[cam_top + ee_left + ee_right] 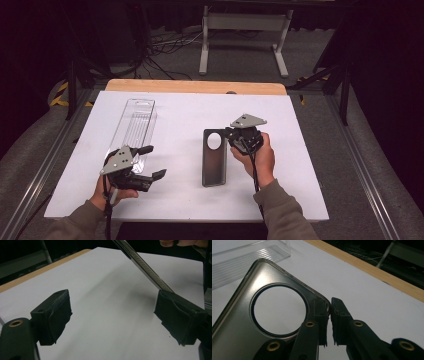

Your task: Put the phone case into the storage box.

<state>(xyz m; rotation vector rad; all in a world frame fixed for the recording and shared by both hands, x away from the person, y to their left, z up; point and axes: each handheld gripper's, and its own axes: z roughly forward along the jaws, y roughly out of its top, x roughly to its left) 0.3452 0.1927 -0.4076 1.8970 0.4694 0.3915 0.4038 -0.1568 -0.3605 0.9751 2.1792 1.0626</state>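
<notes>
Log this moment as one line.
right gripper: shut on phone case corner | left gripper: open, empty | clear tray: untouched

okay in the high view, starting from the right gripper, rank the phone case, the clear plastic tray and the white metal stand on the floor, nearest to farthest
1. Phone case: clamped at its top corner by the right gripper, mid-table.
2. Clear plastic tray: to the left, on the white table's far-left part.
3. White metal stand: on the floor beyond the table's far edge.

phone case (215, 157) | grey, translucent (round camera hole) | flat, mid-table
</notes>
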